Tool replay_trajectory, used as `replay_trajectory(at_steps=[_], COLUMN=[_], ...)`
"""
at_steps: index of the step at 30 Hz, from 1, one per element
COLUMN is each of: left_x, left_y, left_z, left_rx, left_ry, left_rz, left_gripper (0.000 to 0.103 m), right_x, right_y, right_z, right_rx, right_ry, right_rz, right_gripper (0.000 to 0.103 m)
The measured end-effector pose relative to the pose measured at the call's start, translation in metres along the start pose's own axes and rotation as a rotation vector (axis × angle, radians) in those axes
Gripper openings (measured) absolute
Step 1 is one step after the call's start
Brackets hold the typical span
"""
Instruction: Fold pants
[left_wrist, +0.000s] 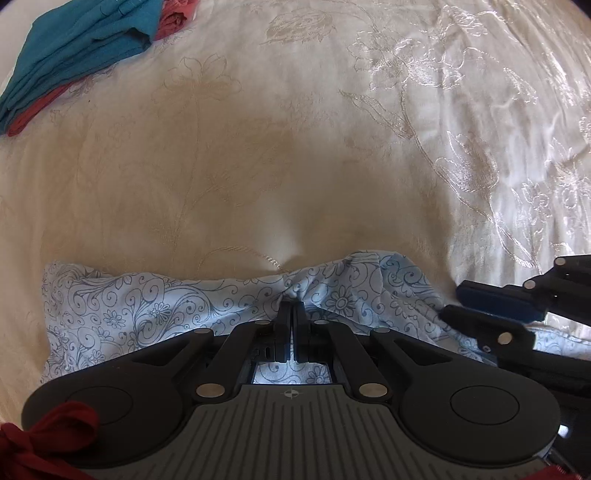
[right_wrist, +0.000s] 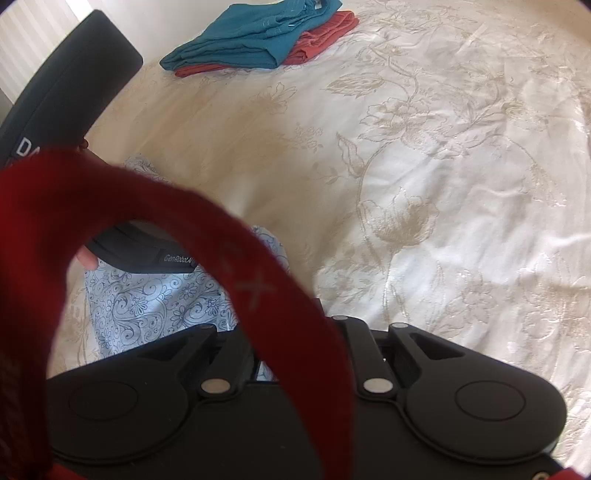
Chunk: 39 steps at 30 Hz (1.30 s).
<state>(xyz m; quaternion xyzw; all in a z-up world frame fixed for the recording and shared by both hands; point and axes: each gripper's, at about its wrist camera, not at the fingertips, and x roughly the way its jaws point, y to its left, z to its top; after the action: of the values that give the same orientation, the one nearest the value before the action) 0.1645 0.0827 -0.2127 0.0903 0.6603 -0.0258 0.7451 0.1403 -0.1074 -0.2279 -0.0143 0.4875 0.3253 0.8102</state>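
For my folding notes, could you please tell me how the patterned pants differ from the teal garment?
The patterned pants are pale blue with swirls; the teal garment is plain. The pants lie bunched, pinched by the left gripper; the teal one sits folded, untouched, atop a red garment. Both rest on the bedspread.

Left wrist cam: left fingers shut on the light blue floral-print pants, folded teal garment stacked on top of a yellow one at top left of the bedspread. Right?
One thing is off: the garment under the folded teal garment is coral red, not yellow. The left wrist view shows it. The rest holds: the left gripper is shut on the light blue floral-print pants, and the stack lies top left on the cream embroidered bedspread.
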Motion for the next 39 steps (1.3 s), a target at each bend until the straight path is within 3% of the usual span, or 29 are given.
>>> replay_trajectory(at_steps=[7, 8, 9, 10, 15, 17, 20, 22, 25, 30, 34, 39], left_x=[-0.001, 0.000, 0.000, -0.001, -0.006, -0.006, -0.010, -0.014, -0.020, -0.022, -0.010, -0.001], left_y=[0.012, 0.012, 0.013, 0.014, 0.028, 0.030, 0.031, 0.032, 0.031, 0.021, 0.017, 0.026], left_z=[-0.002, -0.003, -0.003, -0.004, -0.009, -0.010, -0.009, -0.009, -0.005, 0.011, 0.029, 0.037], left_rx=[-0.014, -0.015, -0.016, -0.016, -0.027, -0.026, -0.014, -0.015, 0.003, 0.033, 0.013, -0.010], left_ry=[-0.004, -0.006, -0.008, -0.009, -0.020, -0.016, -0.017, -0.025, -0.034, -0.062, -0.063, -0.045], left_rz=[-0.025, -0.027, -0.031, -0.033, -0.060, -0.062, -0.065, -0.073, -0.125, -0.149, -0.111, -0.117], left_gripper=[0.003, 0.003, 0.003, 0.003, 0.003, 0.003, 0.003, 0.003, 0.003, 0.003, 0.003, 0.003], right_x=[0.008, 0.008, 0.006, 0.006, -0.004, -0.001, 0.000, -0.007, -0.027, -0.061, -0.086, -0.094], right_y=[-0.005, -0.005, 0.003, 0.005, 0.017, 0.013, 0.003, -0.006, -0.017, -0.028, -0.024, -0.017], right_z=[-0.003, -0.003, -0.004, -0.003, 0.015, 0.022, 0.029, 0.030, 0.024, -0.004, -0.029, -0.047], right_rx=[0.057, 0.052, 0.034, 0.012, -0.151, -0.151, -0.117, -0.041, -0.002, 0.092, 0.135, 0.149], right_ry=[0.016, 0.014, 0.011, 0.009, -0.085, -0.098, -0.101, -0.106, -0.121, -0.128, -0.124, -0.099], right_rz=[0.078, 0.080, 0.078, 0.063, -0.148, -0.191, -0.188, -0.140, -0.154, -0.244, -0.313, -0.306], right_gripper=[0.028, 0.027, 0.014, 0.005, 0.004, 0.004, 0.004, 0.018, 0.018, 0.018, 0.018, 0.018])
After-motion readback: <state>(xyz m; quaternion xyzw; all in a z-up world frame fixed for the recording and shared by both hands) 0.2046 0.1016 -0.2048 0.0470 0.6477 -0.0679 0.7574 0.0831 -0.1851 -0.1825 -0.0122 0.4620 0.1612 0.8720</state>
